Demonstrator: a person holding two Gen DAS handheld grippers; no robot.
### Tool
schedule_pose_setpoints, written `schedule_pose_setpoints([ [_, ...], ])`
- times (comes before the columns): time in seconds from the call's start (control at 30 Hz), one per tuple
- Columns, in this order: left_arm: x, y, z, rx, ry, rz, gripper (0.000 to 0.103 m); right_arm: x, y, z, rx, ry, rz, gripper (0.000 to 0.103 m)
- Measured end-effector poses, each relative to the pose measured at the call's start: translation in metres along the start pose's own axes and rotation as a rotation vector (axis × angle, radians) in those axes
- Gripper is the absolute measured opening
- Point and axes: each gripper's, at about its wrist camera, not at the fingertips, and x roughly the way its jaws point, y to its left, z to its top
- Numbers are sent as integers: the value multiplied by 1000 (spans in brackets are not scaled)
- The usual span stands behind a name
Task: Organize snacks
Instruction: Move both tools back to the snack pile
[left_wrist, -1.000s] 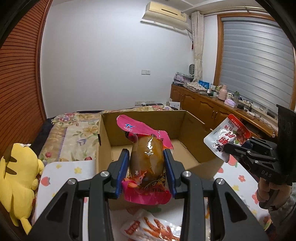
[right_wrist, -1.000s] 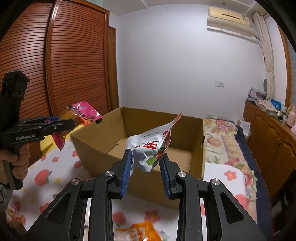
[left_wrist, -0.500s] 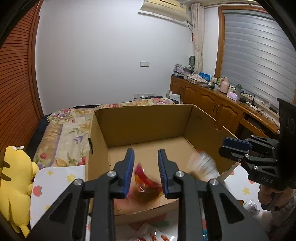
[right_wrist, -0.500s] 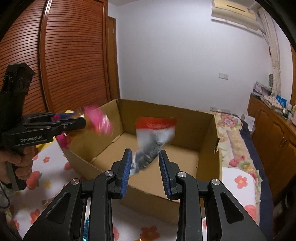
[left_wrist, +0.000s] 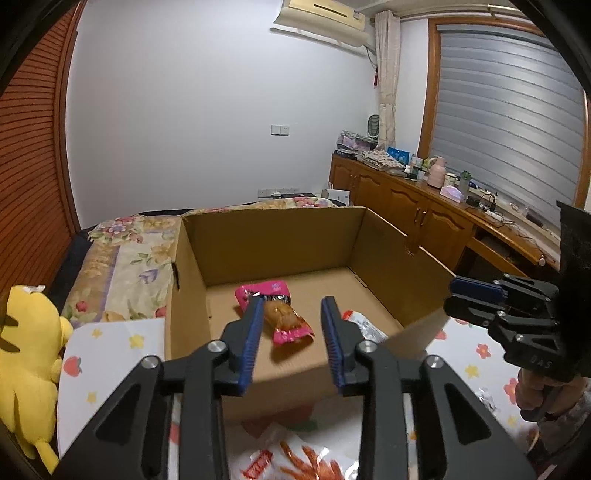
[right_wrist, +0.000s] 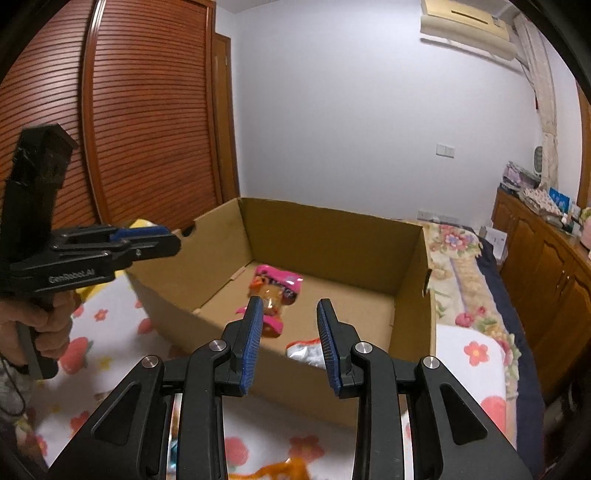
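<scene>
An open cardboard box (left_wrist: 280, 240) (right_wrist: 332, 240) stands on the bed. A pink snack pack (left_wrist: 282, 314) (right_wrist: 275, 290) lies on its floor. A white and red snack pack (left_wrist: 364, 326) (right_wrist: 308, 350) lies near the box's front wall. My left gripper (left_wrist: 291, 321) is open and empty, above the box's near edge. It also shows in the right wrist view (right_wrist: 147, 240). My right gripper (right_wrist: 290, 317) is open and empty over the box's near wall. It also shows in the left wrist view (left_wrist: 476, 299).
A white sheet with a fruit and flower print (left_wrist: 103, 354) (right_wrist: 103, 343) covers the bed around the box. An orange and white snack pack (left_wrist: 295, 461) lies in front of the box. A yellow plush toy (left_wrist: 26, 354) sits at the left. Wooden cabinets (left_wrist: 417, 218) line the right wall.
Both grippers opened and let go of their snack packs, which fell into the box. Both grippers now stand empty over the box.
</scene>
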Motion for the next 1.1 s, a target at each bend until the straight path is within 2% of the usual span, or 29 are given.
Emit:
schedule_pose_setpoints([
  [0.2,-29,-6,-25,4,-2,4,50,-37,12,-21,34,-12,-7,29],
  [0.37,-40,-9,-51,-10,26,-2,55,-52,17,-41,61,9,-40,30],
  [0.4,-41,-9,-58,-10,31,3,58,-53,17,-45,68,14,-44,30],
  [0.53,-43,-12,-76,-9,53,0,76,-60,20,-64,102,34,-58,36],
  [0.6,-44,-16,-84,7,61,5,81,-61,22,-72,112,42,-69,39],
  [0.7,-44,-16,-94,25,70,33,91,-61,23,-81,135,55,-82,53],
  [0.83,-42,-16,-106,23,91,54,92,-54,23,-94,162,76,-110,68],
  [1.1,-41,-15,-122,-1,118,66,92,-37,23,-108,171,135,-152,77],
])
